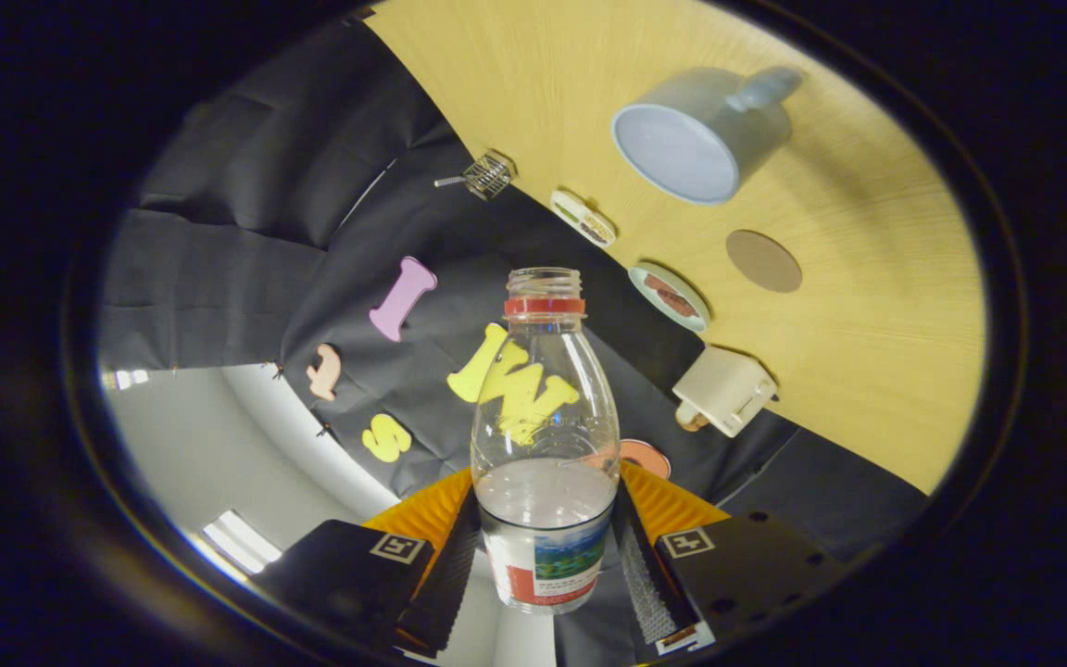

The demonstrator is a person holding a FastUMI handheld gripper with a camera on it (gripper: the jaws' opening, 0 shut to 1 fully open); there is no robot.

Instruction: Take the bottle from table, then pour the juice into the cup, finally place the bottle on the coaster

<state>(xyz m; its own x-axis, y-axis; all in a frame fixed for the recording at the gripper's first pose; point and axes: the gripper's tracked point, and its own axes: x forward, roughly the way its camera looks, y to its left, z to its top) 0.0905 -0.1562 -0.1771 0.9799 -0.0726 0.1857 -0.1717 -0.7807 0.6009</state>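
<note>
Presently the gripper (547, 547) has its fingers clamped on the uncapped bottle (545, 435), held off the table (867, 371), so the pour is in hand, and the next move calls for bringing its mouth over the cup (696, 139) beyond the coaster (763, 261).

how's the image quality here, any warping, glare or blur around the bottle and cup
Gripper view: heavy fisheye warp, the table edge bows and the scene looks tilted; the bottle, clamped between the gripper fingers, is sharp, with wall colours showing through its clear plastic; the cup casts a soft shadow; bright ceiling lights glare beside the fingers.
</note>
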